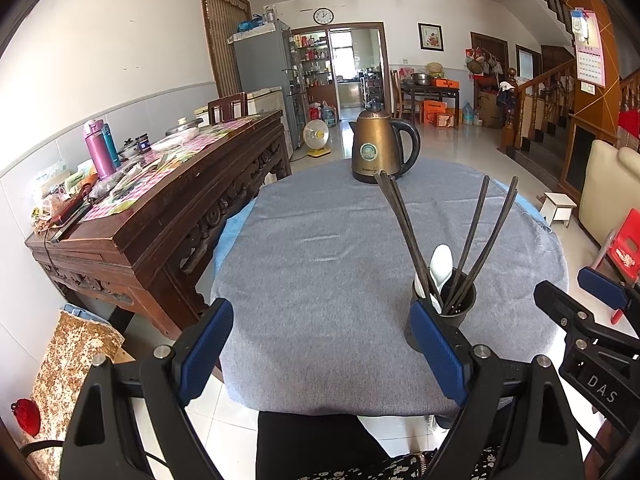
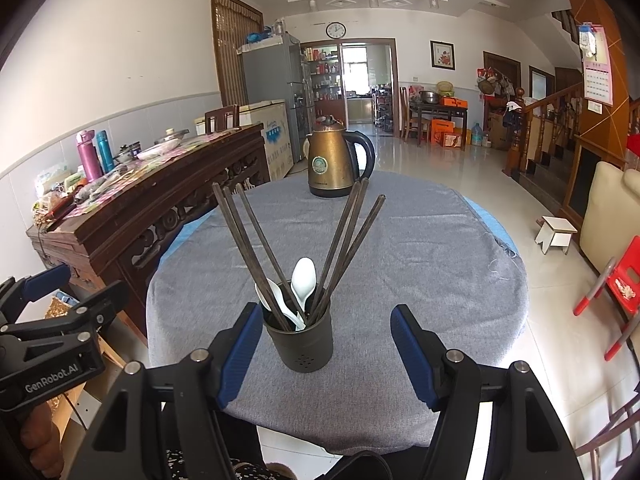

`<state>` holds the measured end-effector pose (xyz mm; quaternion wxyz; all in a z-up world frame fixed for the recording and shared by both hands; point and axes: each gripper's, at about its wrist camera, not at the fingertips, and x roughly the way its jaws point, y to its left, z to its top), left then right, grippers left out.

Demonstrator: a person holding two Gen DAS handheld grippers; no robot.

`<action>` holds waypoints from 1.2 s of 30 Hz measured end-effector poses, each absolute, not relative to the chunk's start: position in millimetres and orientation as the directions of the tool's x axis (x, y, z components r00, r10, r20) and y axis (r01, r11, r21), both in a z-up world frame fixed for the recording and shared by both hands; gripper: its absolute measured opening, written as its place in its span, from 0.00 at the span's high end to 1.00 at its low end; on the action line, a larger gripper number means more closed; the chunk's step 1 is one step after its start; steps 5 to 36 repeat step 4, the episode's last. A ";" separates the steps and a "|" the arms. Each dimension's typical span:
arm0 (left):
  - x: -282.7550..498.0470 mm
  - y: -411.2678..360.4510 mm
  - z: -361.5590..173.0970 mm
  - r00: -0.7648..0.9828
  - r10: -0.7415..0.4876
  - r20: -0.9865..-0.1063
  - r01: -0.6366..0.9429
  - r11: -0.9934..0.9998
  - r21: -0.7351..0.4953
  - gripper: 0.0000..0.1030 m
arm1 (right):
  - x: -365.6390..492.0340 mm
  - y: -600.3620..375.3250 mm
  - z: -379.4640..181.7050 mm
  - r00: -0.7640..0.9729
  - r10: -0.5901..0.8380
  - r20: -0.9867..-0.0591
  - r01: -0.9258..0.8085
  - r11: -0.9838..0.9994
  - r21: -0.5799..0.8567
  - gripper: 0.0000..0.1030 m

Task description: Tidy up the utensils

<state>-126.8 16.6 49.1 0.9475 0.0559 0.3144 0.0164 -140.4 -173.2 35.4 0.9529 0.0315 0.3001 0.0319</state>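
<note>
**Utensils standing in the holder, both grippers hanging open at the desk's near edge**

A dark cylindrical utensil holder [image 2: 301, 340] is standing upright on the grey cloth covering the round desk [image 2: 420, 280], toward its near edge. Inside it, dark chopsticks [image 2: 256, 252] are fanning out in two bunches, one leaning left and the other leaning right, and two white spoons [image 2: 303, 280] are sitting between them with their bowls pointing up. A bronze-coloured kettle [image 2: 334, 160] with a black handle is resting at the far side of the desk, well apart from the holder.

The right gripper [image 2: 320, 356] is hovering just in front of the holder with its blue-padded jaws standing wide; the holder is showing between the two fingers, but the pads are not pressing on it and nothing is being held. The left gripper [image 1: 320, 348] is hanging to the left of the holder, its jaws spread wider still and gripping nothing; in the left wrist view its right finger is overlapping the holder's left side, though whether it is touching the holder cannot be told.

A carved wooden sideboard [image 1: 160, 208] crowded with bottles and dishes is standing to the left of the desk.
</note>
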 end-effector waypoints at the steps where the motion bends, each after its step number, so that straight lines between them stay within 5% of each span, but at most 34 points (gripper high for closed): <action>1: -125.8 15.9 48.7 0.806 0.066 -0.588 0.005 0.993 0.119 0.12 | -139.7 -173.7 33.9 0.817 0.079 -0.571 -0.040 0.996 0.080 0.32; 36: -113.7 18.9 45.6 0.800 0.050 -0.598 0.004 0.996 0.089 0.12 | -134.0 -180.7 28.4 0.812 0.074 -0.579 -0.024 0.995 0.094 0.32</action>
